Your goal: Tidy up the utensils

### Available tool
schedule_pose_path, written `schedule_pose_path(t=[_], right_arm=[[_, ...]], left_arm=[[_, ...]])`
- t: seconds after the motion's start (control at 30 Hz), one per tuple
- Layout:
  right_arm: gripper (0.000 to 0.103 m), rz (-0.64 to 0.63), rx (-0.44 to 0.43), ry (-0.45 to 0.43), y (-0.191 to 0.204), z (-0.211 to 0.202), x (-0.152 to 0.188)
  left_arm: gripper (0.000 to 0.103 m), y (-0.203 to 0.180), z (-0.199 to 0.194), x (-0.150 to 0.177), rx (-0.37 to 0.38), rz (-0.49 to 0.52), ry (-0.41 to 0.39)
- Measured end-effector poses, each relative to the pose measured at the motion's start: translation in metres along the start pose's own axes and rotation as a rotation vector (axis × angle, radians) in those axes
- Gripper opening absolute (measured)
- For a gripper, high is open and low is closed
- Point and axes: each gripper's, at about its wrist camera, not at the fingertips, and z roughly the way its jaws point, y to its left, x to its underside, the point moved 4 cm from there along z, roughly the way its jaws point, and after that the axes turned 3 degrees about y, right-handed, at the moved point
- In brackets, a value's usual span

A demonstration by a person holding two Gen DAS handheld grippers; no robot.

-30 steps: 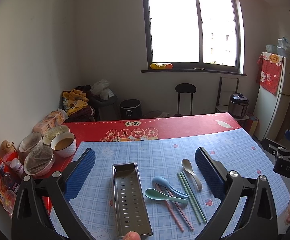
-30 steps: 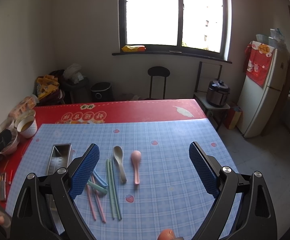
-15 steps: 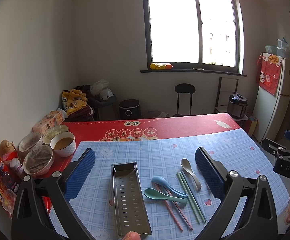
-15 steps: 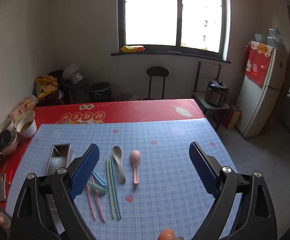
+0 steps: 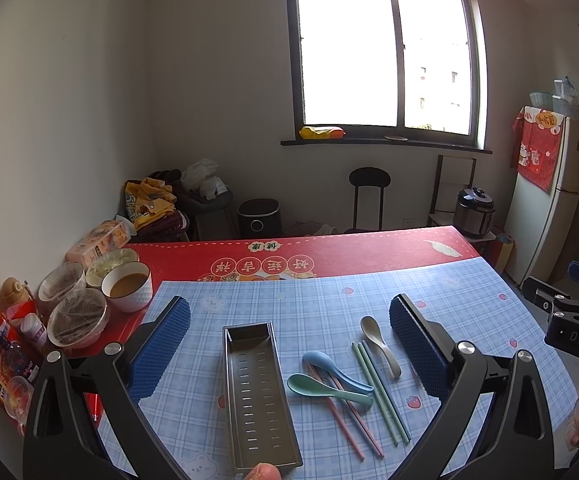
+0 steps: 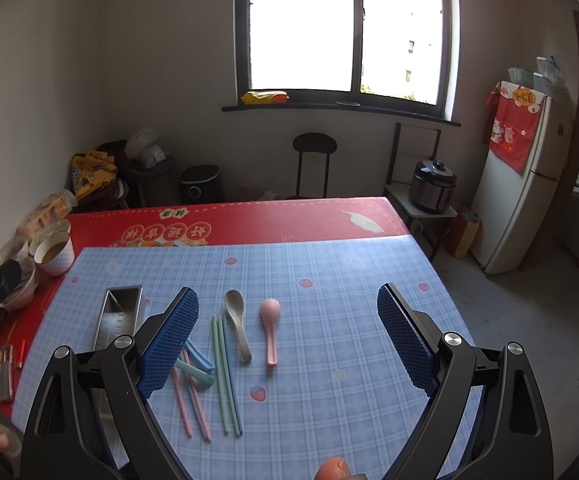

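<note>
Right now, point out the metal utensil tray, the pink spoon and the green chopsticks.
metal utensil tray [image 5: 258, 392], left wrist view, slotted floor.
pink spoon [image 6: 270, 312], right wrist view, bowl end.
green chopsticks [image 6: 225, 376], right wrist view, mid-length of the pair.

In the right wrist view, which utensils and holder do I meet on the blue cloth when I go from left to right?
metal tray → pink chopsticks → green chopsticks → beige spoon → pink spoon. The blue and teal spoons are left out; the gripper finger partly hides them.
</note>
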Motion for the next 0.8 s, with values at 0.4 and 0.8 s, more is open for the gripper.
schedule_pose_path(t=[0.4,0.8], right_arm=[[0.088,0.004,0.002,-0.001,-0.001,-0.004,0.000],[0.088,0.024,-0.015,-0.006,-0.004,-0.010,0.001]], left_arm=[[0.098,0.001,0.000,0.000,0.001,0.000,-0.001],[0.098,0.008,-0.010,0.001,0.033,-0.018,-0.015]])
